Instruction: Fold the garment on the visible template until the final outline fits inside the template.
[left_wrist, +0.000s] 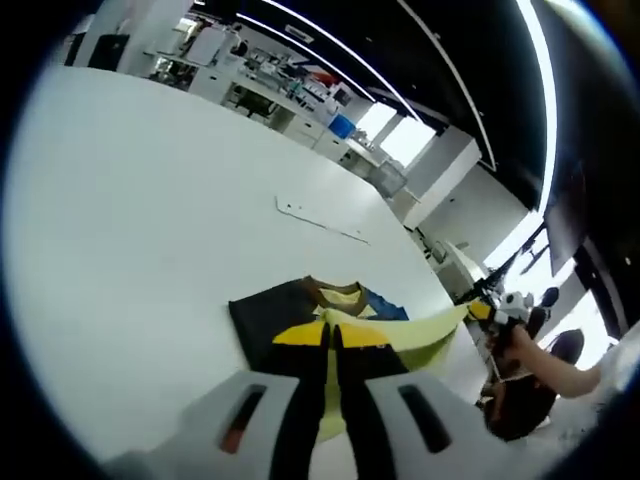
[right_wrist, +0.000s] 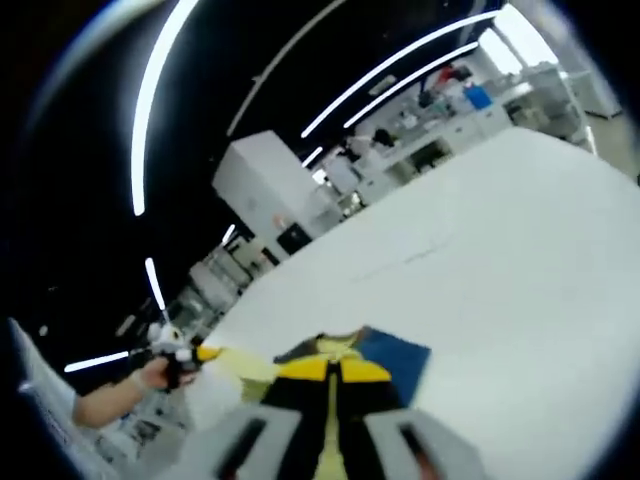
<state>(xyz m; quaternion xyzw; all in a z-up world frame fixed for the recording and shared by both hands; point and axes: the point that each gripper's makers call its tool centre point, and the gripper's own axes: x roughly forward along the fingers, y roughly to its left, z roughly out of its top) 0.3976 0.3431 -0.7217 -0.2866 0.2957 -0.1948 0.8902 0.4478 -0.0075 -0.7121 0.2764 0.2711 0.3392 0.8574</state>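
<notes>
One garment (left_wrist: 330, 325), dark navy with a yellow panel, a blue patch and a brownish collar, lies partly on the white worktop (left_wrist: 150, 230) just ahead of both tongs. One template mark (left_wrist: 320, 218), a thin pale outline, sits on the worktop well beyond the garment from the left tongs; in the right gripper view a faint line (right_wrist: 410, 255) on the worktop beyond the garment may be the same mark, but that cannot be confirmed. Left tongs (left_wrist: 333, 350): the two dark jaws stand close together, clamped on the yellow fabric, which runs between them. To the right of the left tongs a pale yellow strip of the garment stretches off the worktop edge to the right tongs (left_wrist: 495, 312), held in a hand (left_wrist: 525, 350); those jaws appear to grip the strip's end, though the detail is small. Right tongs in their own view (right_wrist: 333, 385): jaws close together, shut on yellow fabric, with the garment (right_wrist: 350, 360) directly ahead on the worktop (right_wrist: 500, 250). To their left, the left tongs (right_wrist: 185, 357) show in a hand (right_wrist: 150, 375) with a pale sleeve, a yellow end of cloth at the tip. Beyond the worktop stand benches with equipment (left_wrist: 280, 85), white cabinets (right_wrist: 265, 185) and ceiling strip lights (right_wrist: 150, 110). Nothing lies between either tongs and the garment.
</notes>
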